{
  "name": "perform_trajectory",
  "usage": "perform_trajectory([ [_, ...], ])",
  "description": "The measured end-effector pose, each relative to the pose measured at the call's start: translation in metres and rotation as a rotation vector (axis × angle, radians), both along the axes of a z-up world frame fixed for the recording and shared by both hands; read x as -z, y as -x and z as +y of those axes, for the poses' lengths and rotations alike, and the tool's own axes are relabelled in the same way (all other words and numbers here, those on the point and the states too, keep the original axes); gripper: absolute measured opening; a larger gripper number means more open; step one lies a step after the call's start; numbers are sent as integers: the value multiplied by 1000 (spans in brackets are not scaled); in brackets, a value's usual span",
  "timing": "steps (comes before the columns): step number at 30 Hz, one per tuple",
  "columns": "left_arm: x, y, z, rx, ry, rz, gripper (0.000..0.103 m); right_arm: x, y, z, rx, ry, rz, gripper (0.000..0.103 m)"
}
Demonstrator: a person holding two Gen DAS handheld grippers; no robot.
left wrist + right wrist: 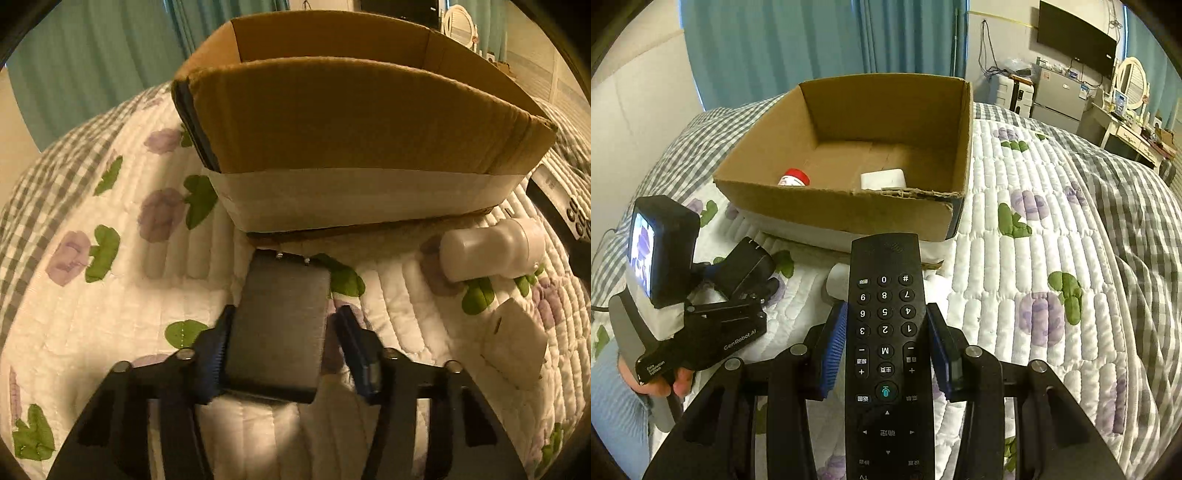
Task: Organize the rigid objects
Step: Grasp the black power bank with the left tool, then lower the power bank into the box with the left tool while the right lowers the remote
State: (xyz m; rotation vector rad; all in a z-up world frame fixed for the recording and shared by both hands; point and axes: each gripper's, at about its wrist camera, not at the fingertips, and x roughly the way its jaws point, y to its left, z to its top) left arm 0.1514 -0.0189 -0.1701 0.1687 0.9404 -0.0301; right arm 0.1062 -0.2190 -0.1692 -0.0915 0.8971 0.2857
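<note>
Gripping a black power adapter, your left gripper has its blue-padded jaws pressed on the adapter's two sides, with the prong end pointing toward the cardboard box. You hold it just above the quilted floral bedspread, close in front of the box's near wall. To the right on the bedspread lie a white bottle on its side and, nearer you, a small white block — the two sit near each other but apart.

Your right gripper is clenched on a black remote control, jaws against its long edges at the number keys, and the remote's far end reaches toward the box without touching it. From this side you can see into the box: a red-capped bottle lies by the near wall, and a white rectangular object sits beside it, a little apart. The white bottle shows only as a sliver behind the remote. The left gripper appears at left, adapter in its jaws, low over the bedspread.
</note>
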Motion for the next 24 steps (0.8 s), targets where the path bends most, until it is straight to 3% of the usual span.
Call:
perform_trajectory([
  [1,-1,1,0,-1,-11,-5,43,0,1,0,0,0,-1,41],
  [10,-29,31,8,25,32,-4,42,-20,15,2,4,7,-34,41],
  [18,-92,74,16,47,86,-94,42,-58,37,8,7,18,-100,41],
  [24,-149,73,23,61,128,-198,42,-101,38,11,7,9,-166,41],
])
